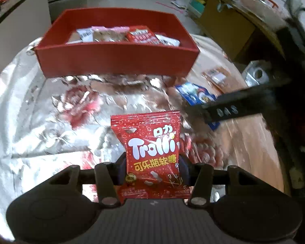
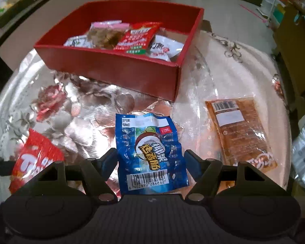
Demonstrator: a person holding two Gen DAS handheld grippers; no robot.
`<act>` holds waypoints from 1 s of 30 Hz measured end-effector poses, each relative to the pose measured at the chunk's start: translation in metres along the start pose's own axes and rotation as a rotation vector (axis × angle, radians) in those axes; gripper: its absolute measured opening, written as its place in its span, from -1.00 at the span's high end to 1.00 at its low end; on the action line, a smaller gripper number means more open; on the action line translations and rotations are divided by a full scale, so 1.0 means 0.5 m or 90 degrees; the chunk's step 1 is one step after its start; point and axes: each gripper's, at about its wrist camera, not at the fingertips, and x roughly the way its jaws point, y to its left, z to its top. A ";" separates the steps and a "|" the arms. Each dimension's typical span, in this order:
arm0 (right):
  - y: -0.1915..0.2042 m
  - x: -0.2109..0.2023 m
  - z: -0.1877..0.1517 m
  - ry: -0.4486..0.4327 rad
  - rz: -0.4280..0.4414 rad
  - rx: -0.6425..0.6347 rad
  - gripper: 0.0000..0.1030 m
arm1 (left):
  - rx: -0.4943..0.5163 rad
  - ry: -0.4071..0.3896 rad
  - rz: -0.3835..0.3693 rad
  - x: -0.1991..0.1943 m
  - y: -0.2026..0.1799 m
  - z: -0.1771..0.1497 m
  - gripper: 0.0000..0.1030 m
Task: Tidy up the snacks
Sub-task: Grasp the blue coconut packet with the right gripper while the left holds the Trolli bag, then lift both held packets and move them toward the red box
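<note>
Your left gripper (image 1: 152, 162) is clamped on the red bag (image 1: 152, 152), low down on its sides. The bag is lifted off the cloth (image 1: 40, 132) and sticks up straight in front of you. The red box (image 1: 116, 58) sits ahead of it, near but not touching, and it already has a few packs inside.

Your right gripper (image 2: 151, 158) is spread wide around the blue bag (image 2: 150, 152). The bag lies flat on the cloth between the two fingers, but the pads do not look like they are pressing on it yet. So it is not held.

Both bags look light, thin and crinkly. The shiny wrap is probably slippery, and the cloth under it is shiny too, so the blue bag may slide when you pinch. It is puffy and soft in the middle, so squeeze gently there and do not crush it. I think the best spot is across its middle, where it is fattest.

A brown pack (image 2: 240, 134) lies flat to the right of the blue bag, near it and still out of the box.
</note>
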 end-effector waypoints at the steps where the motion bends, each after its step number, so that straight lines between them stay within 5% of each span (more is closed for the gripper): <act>1: 0.004 -0.008 -0.002 -0.005 0.004 -0.002 -0.49 | -0.003 -0.005 0.003 -0.001 0.003 0.004 0.14; 7: 0.037 -0.040 -0.019 -0.018 0.001 -0.028 -0.49 | -0.008 -0.024 0.052 0.003 0.016 0.020 0.14; 17: 0.060 0.008 -0.059 0.029 -0.035 -0.069 -0.51 | 0.041 0.011 0.111 0.055 0.007 -0.005 0.12; 25: 0.062 0.023 -0.062 0.037 -0.028 -0.081 -0.56 | 0.061 0.014 0.133 0.073 0.004 -0.023 -0.17; 28: 0.061 0.024 -0.061 0.040 -0.033 -0.083 -0.66 | 0.060 0.011 0.152 0.077 0.005 -0.024 -0.43; 30: 0.056 0.027 -0.061 0.041 -0.033 -0.078 -0.66 | 0.055 0.011 0.150 0.078 0.009 -0.024 -0.39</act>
